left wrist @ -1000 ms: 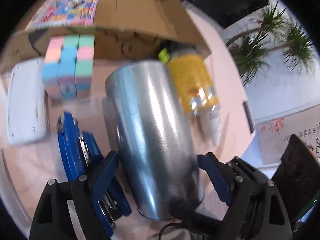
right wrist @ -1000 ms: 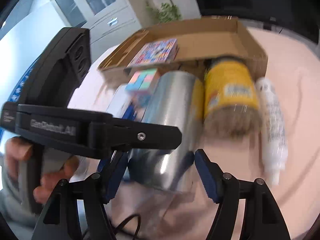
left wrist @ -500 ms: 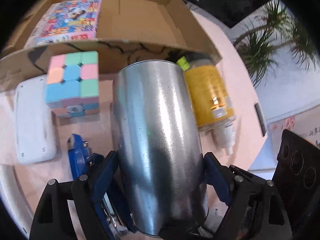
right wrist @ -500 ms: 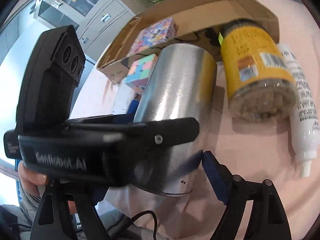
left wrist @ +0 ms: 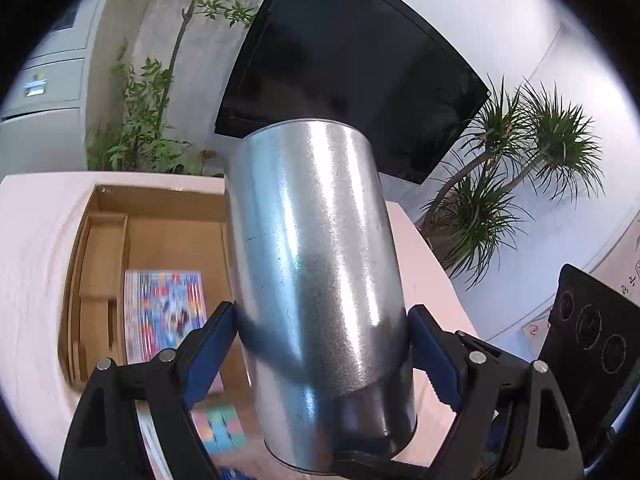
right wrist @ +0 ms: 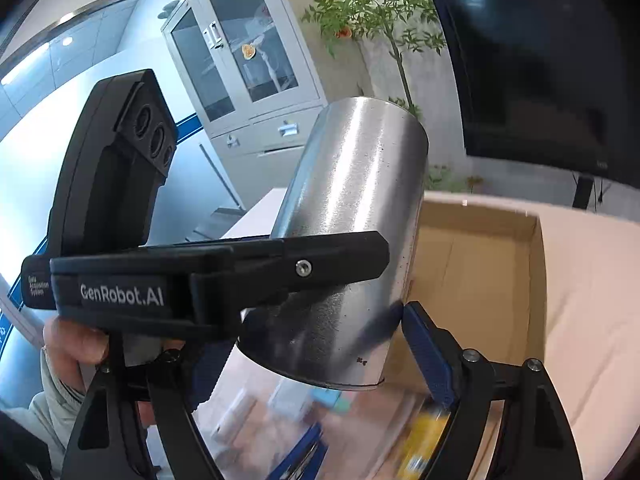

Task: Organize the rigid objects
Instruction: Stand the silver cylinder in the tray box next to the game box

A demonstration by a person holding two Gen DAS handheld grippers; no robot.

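A shiny metal can (left wrist: pixel 316 280) is held up in the air, tilted. My left gripper (left wrist: pixel 320 344) is shut on it, blue pads pressing both sides. In the right wrist view the can (right wrist: pixel 352 216) fills the middle, and my right gripper (right wrist: pixel 312 344) also closes around its lower part; the right blue pad (right wrist: pixel 424 352) touches the can, while the left gripper body (right wrist: pixel 200 276) hides the other pad. An open cardboard box (left wrist: pixel 108 256) lies below on the pink table, with a colourful book (left wrist: pixel 164 312) inside.
A pastel puzzle cube (left wrist: pixel 220 428) lies below the can on the table (left wrist: pixel 32 280). A yellow jar (right wrist: pixel 424 440) shows blurred under the can. The box (right wrist: pixel 536 280) sits to the right. A black screen (left wrist: pixel 352 64) and plants stand behind.
The can was lifted off the table and now hangs above the box. Both cameras tilted up, so the room behind shows. The jar, cube and white bottle dropped low in view.
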